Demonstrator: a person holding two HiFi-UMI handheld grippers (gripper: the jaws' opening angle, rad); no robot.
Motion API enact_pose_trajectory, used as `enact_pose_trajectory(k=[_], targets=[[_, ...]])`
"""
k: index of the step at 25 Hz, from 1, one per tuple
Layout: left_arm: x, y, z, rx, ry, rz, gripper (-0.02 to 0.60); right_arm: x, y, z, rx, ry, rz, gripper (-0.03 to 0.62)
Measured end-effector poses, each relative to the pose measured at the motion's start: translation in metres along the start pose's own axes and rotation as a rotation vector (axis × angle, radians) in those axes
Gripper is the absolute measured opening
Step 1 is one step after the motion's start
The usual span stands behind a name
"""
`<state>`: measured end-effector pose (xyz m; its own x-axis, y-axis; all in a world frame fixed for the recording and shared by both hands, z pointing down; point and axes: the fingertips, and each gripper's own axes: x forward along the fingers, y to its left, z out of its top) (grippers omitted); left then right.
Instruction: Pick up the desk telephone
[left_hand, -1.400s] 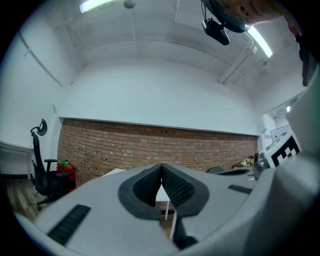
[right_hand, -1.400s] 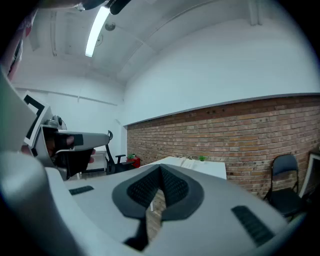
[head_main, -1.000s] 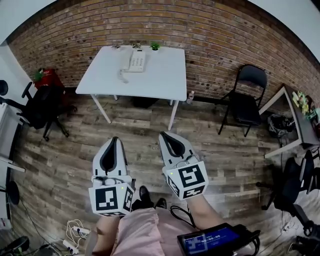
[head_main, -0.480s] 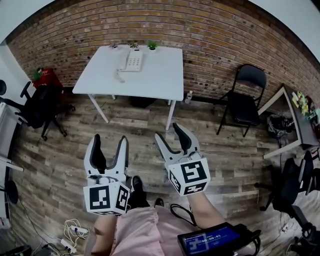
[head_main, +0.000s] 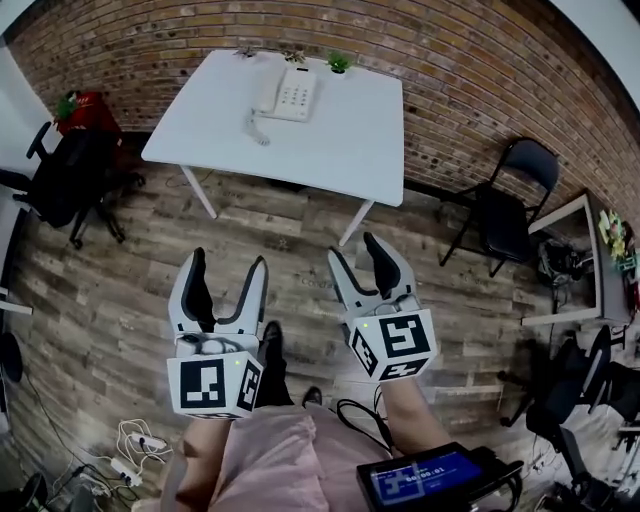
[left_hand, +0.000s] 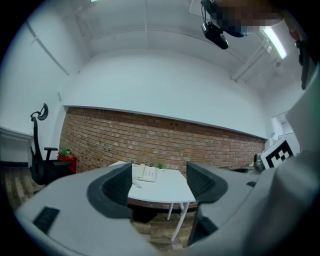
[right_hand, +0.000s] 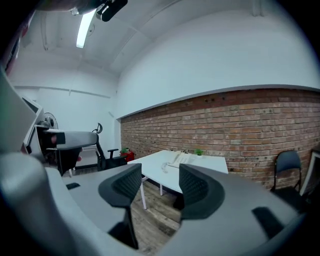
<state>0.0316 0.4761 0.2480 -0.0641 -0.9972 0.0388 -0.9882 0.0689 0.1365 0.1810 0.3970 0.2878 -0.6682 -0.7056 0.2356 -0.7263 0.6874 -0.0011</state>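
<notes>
The white desk telephone (head_main: 290, 95) lies at the back of a white table (head_main: 345, 150), handset on its left, cord trailing forward. Both grippers hang over the wooden floor, well short of the table. My left gripper (head_main: 228, 262) is open; its jaws have just been opening, with nothing between them. My right gripper (head_main: 355, 250) is open too, its jaws having just eased in slightly, also empty. In the left gripper view the telephone (left_hand: 146, 172) shows far off between the jaws. The right gripper view has the telephone (right_hand: 181, 159) on the table (right_hand: 160, 172) beyond the pads.
Small potted plants (head_main: 340, 63) stand by the brick wall behind the phone. A black folding chair (head_main: 505, 205) is right of the table, an office chair (head_main: 65, 185) left of it. Another desk (head_main: 575, 255) is at far right. Cables (head_main: 135, 445) lie on the floor.
Both grippers went from shut to open. They and the head view have moved toward the table, which now looks larger and nearer.
</notes>
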Motion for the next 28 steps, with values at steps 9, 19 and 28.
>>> enact_pose_trajectory(k=[9,19,28], targets=[[0.093,0.062,0.024,0.038,-0.012,-0.062,0.341,0.100,0.006,0.031,-0.016,-0.010,-0.028,0.230],[0.151,0.081,0.051,0.079,-0.037,-0.123,0.341,0.143,-0.019,0.069,-0.026,-0.067,-0.091,0.210],[0.193,0.077,0.010,0.071,0.061,-0.179,0.341,0.182,-0.037,0.049,0.012,-0.007,-0.079,0.206]])
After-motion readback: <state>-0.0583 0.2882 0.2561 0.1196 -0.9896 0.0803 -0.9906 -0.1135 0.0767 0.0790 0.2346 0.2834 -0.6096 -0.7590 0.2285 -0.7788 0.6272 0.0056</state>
